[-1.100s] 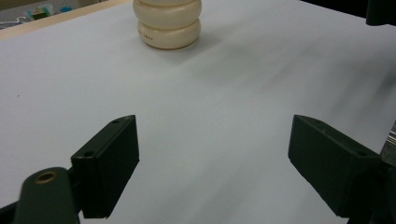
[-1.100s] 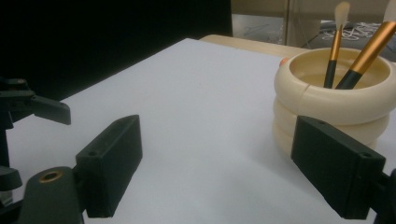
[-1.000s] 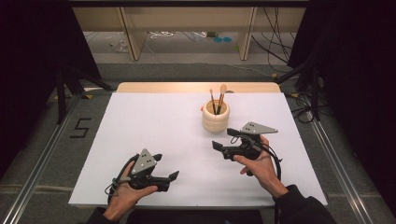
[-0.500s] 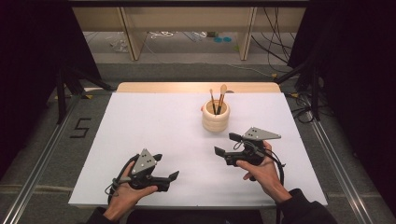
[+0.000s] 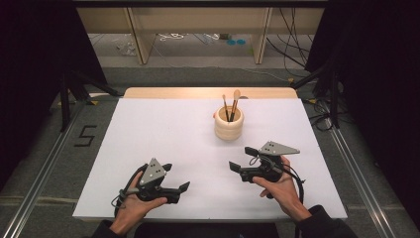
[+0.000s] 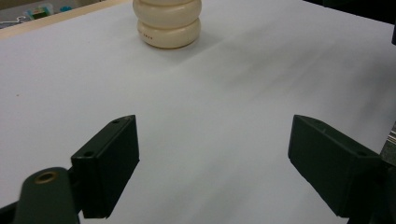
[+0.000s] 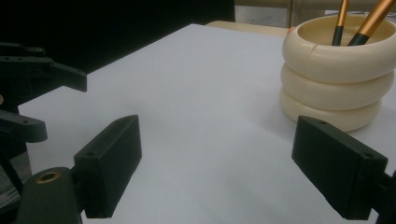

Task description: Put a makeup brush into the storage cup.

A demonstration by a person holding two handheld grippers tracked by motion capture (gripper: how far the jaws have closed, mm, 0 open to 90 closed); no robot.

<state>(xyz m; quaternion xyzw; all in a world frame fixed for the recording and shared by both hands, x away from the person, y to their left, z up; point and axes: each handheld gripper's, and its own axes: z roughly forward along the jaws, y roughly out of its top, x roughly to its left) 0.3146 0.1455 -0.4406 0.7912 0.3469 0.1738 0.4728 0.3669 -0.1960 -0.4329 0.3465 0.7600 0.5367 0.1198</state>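
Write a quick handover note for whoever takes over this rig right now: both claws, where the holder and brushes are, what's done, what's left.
Left claw: open, holding nothing, low over the near-left of the white table.
Right claw: open, holding nothing, just in front of the holder, not touching it.
Cream ribbed holder: upright, toward the far side of the table, slightly right of centre.
Two brushes: standing in the holder, handles down.
Done: nothing gripped yet.
Left: probably closing the right claw on a brush or the holder.

White table, wooden shelving, cables, floor marking "5".
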